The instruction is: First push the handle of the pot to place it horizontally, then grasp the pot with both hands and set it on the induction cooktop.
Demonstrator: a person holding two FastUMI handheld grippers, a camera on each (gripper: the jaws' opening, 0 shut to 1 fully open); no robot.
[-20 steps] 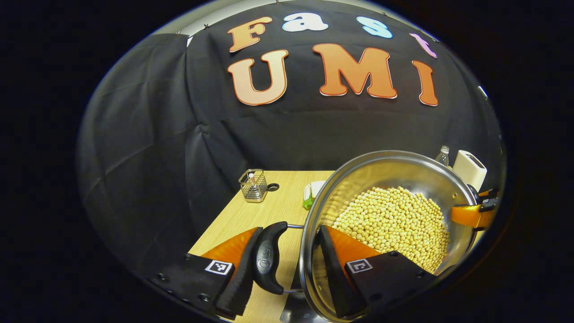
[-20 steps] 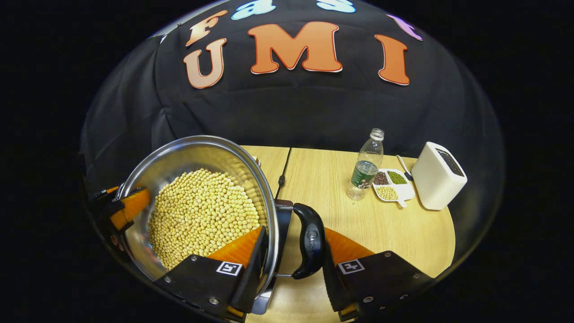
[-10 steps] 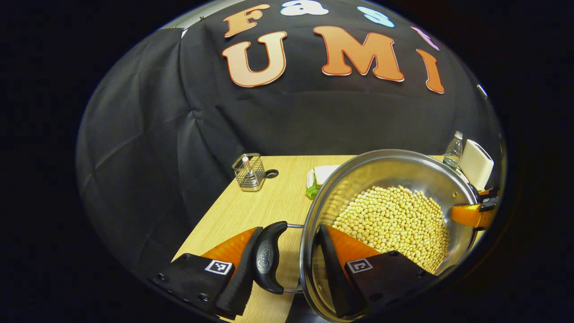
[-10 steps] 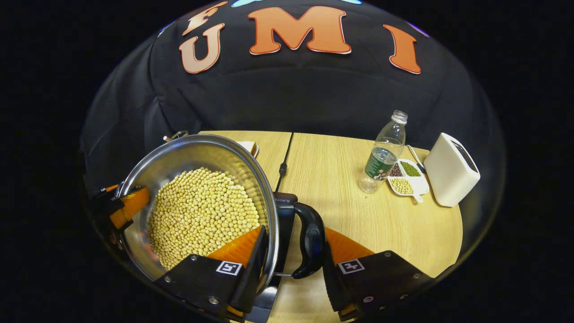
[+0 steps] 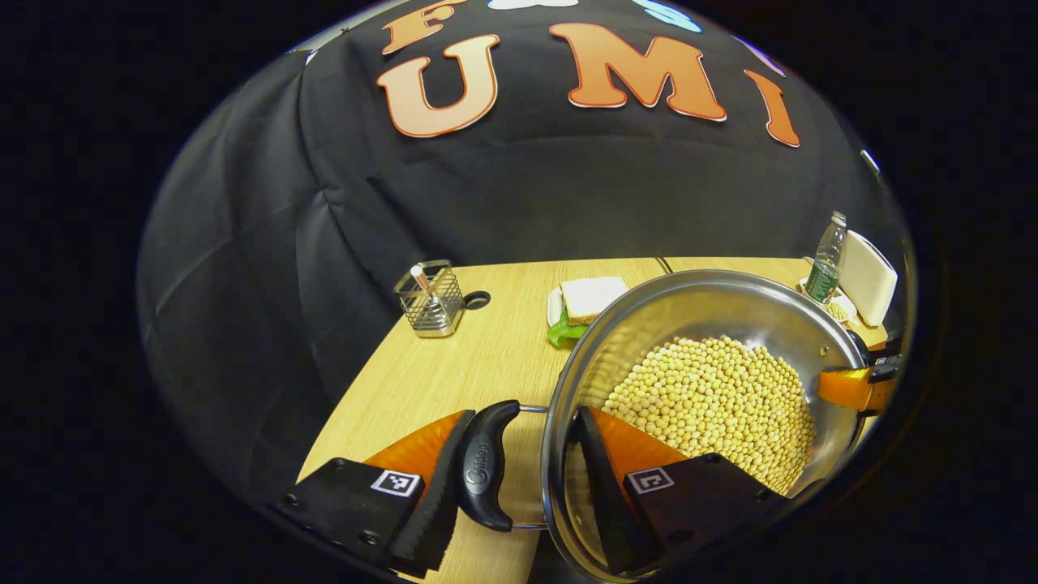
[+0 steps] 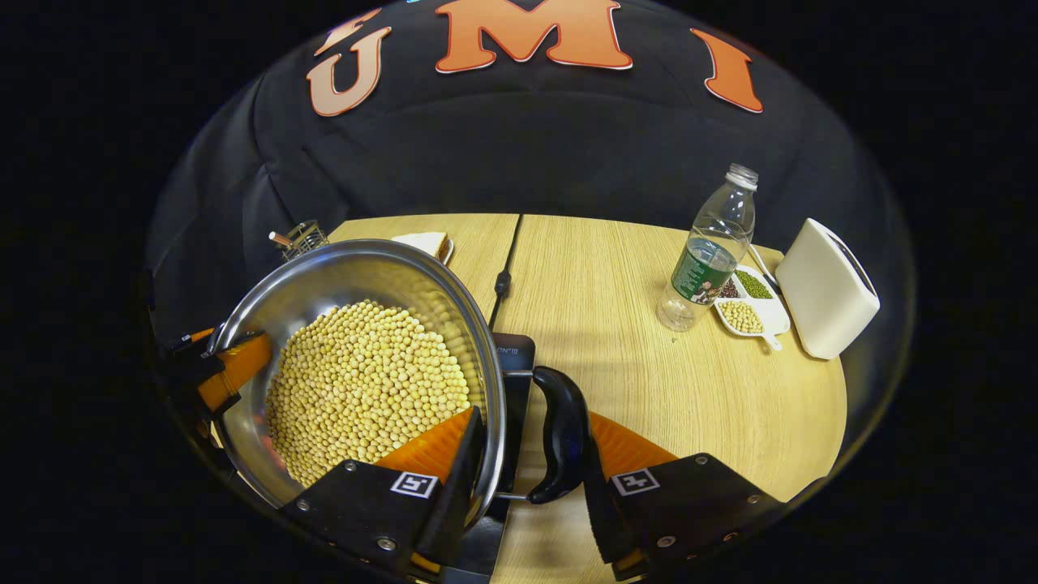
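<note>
Both sets of jaws are clamping the pot (image 5: 714, 324), one finger inside the wall and one outside against a handle. We are seeing the left gripper (image 5: 515, 478) pinching the left handle (image 5: 484, 466) together with the rim, and the right gripper (image 6: 527, 462) pinching the right handle (image 6: 559, 434) the same way. In the left gripper view, the right gripper is showing at the pot's far rim; in the right gripper view, the left gripper is showing likewise.

We are finding the pot over the near part of the wooden table (image 6: 632, 389), with the induction cooktop (image 6: 512, 365) lying under its right side. Whether the pot's base is touching the cooktop we cannot tell.

We are noting open tabletop to the right of the pot as far as the bottle (image 6: 707, 251). To the left, bare wood is running up to the wire basket (image 5: 428, 300) near the far edge.

The pot is holding a deep layer of soybeans (image 6: 365, 389). A divided dish (image 6: 750, 304) beside the bottle is holding three kinds of beans. The wire basket is carrying a small upright item. A white box (image 6: 827, 276) is standing just beside the dish, and a sandwich plate (image 5: 585, 302) is sitting behind the pot.
</note>
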